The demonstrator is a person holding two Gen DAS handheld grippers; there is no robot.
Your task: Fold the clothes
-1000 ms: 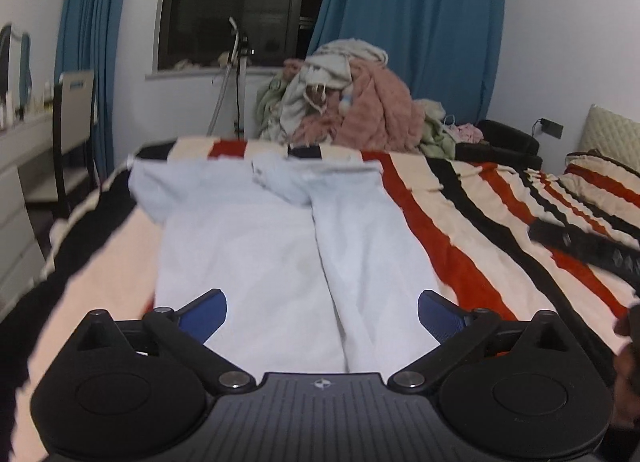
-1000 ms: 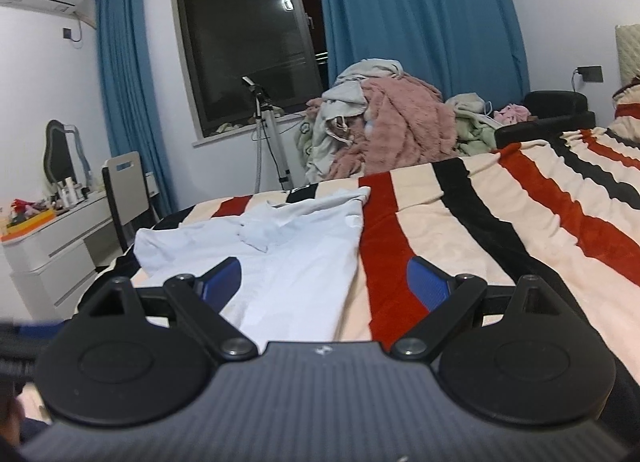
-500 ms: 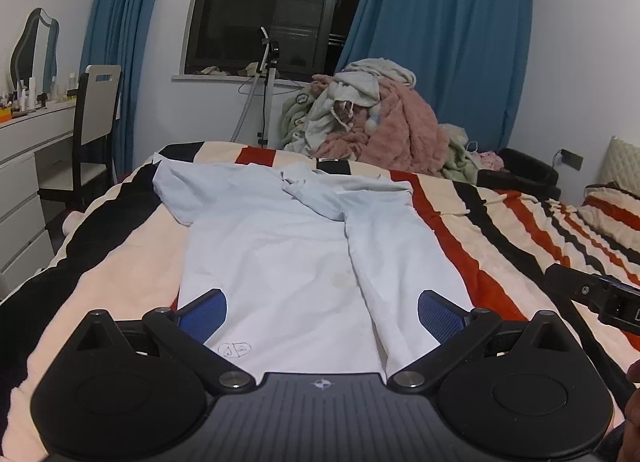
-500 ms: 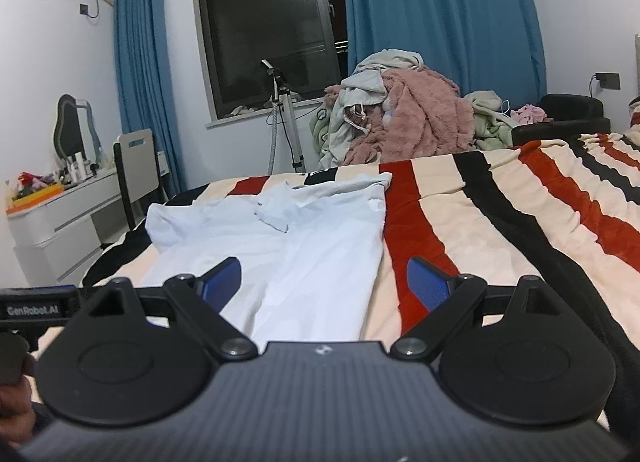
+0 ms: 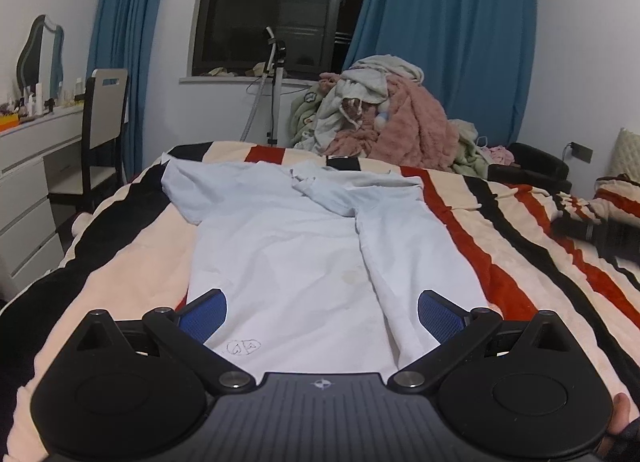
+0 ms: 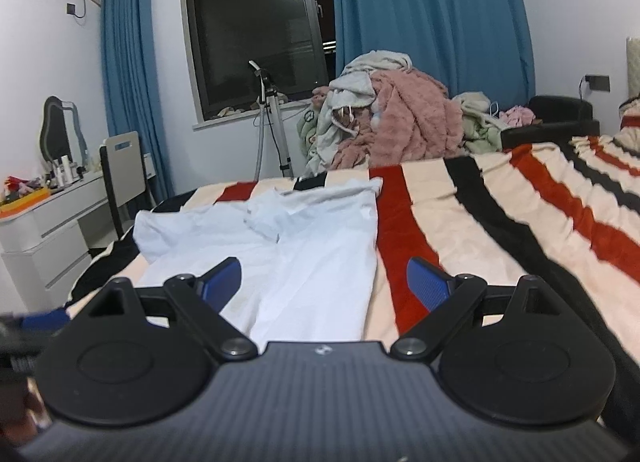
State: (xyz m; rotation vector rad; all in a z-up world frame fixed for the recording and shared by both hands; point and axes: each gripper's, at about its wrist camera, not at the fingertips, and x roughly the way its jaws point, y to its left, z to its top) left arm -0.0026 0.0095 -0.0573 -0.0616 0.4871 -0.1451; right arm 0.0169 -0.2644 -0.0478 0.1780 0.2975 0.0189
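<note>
A pale blue shirt [image 5: 288,246] lies flat on the striped bed, collar at the far end, its right side folded inward over the body. It also shows in the right wrist view [image 6: 316,246]. My left gripper [image 5: 322,312] is open and empty, held above the shirt's near hem. My right gripper [image 6: 324,282] is open and empty, above the shirt's near right edge. The right gripper shows blurred at the right edge of the left wrist view [image 5: 600,232].
The bed has a red, black and cream striped blanket [image 5: 500,222]. A heap of clothes [image 5: 380,110] lies beyond the bed's far end under the window. A white dresser [image 5: 28,178] and chair [image 5: 104,118] stand at the left. A black seat [image 6: 556,118] is at the far right.
Both grippers have risen and drawn back from the shirt, so more of it and the room shows. Both stayed open and empty. The shirt has not moved.
</note>
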